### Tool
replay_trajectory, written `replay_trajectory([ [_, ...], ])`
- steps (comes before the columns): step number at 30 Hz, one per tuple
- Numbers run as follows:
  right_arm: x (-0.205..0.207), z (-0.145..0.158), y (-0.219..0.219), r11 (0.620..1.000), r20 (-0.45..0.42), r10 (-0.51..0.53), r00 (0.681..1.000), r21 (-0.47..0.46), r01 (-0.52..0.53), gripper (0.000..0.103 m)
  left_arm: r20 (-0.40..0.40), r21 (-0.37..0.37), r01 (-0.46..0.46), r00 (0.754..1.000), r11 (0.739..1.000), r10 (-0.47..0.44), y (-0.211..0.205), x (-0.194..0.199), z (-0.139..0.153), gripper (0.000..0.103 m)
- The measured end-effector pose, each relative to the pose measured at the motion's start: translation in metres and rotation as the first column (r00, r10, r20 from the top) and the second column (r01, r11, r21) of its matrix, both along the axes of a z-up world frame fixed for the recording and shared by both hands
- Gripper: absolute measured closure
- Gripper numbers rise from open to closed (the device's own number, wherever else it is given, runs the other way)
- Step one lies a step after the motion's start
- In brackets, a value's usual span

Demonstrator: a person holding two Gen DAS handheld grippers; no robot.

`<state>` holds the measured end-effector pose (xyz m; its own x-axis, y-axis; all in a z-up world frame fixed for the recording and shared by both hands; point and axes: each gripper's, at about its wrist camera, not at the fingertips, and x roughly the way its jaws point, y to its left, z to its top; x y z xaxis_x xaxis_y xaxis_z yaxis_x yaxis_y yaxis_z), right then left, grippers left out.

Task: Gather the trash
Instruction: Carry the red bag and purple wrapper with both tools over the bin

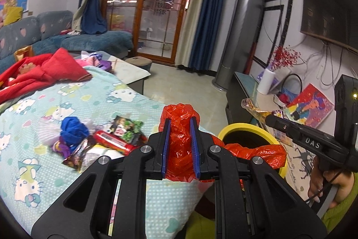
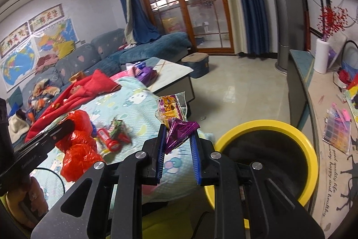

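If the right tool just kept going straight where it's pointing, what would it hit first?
Probably the far edge of the Hello Kitty sheet, then the white table; depth is unclear. The right tool holds a purple wrapper.

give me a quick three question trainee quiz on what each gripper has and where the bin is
1. True or false: the left gripper is shut on a crumpled red plastic bag.
2. What is pinched in the right gripper?
A. a blue cloth
B. a purple foil snack wrapper
C. a red tube
3. Fill in: the round black bin with the yellow rim stands on the ____ beside the bed with the cartoon cat sheet, where more wrappers lie.

Key
1. True; part of the bag also hangs over the bin's rim.
2. B; a clear and yellow wrapper sticks up with it.
3. floor
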<state>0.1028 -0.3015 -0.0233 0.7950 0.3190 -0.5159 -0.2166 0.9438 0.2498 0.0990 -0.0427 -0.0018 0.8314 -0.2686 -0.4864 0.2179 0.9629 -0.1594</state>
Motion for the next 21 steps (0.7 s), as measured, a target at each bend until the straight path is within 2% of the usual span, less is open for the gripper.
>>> replay_trajectory([
  [11,0.001,-0.014,-0.041,0.991,-0.043,-0.128,0.991,0.026,0.129,0.083,-0.004,0.061,0.109,0.994,0.992,-0.109,-0.051,0.005,-0.009,0.092],
  [21,0.003,-0.031,-0.077,0.973,-0.108,-0.224,0.969,0.031,0.228,0.083,-0.013,0.111,0.185,0.983,0.977,-0.184,-0.09,0.016,-0.022,0.092],
])
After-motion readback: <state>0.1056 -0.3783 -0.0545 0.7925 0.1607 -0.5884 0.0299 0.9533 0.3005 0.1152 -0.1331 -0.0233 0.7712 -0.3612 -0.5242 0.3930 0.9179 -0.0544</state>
